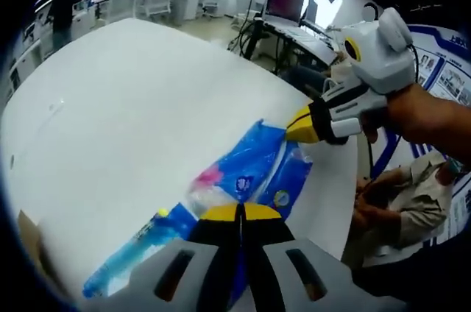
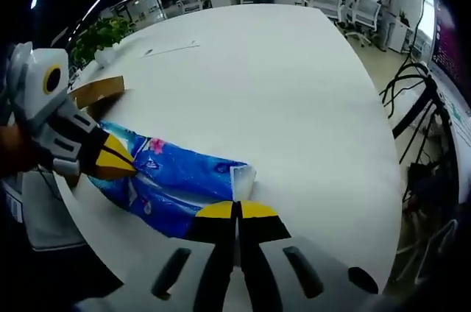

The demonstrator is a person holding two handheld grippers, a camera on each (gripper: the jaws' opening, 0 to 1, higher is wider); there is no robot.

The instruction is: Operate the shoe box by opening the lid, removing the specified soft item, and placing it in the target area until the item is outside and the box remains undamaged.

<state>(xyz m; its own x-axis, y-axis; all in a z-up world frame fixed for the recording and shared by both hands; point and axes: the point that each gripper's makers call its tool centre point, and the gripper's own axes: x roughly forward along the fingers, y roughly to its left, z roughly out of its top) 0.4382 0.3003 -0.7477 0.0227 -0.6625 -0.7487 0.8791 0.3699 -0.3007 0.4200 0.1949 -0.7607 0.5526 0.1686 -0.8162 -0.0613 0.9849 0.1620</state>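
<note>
The soft item, a blue plastic packet (image 1: pixel 250 172) with a pink mark and printed patches, lies flat on the white bench (image 1: pixel 132 121), stretched between the two claws. In the left gripper view, the left claw (image 1: pixel 240 213) has its yellow-tipped jaws pressed together on the near edge of the packet, which runs from just ahead of the tips back under them and off to their left. At the packet's far end, up and right of the left claw, the right claw (image 1: pixel 300 126) pinches the opposite edge, a hand (image 1: pixel 423 117) behind it.

In the right gripper view, the right claw (image 2: pixel 237 210) is closed on the packet's (image 2: pixel 173 179) white-edged end, and the left claw (image 2: pixel 118 159) grips its other end, to the left. Just beyond that left claw sits a brown cardboard piece (image 2: pixel 99 90) of the shoe box, apart from the packet.
</note>
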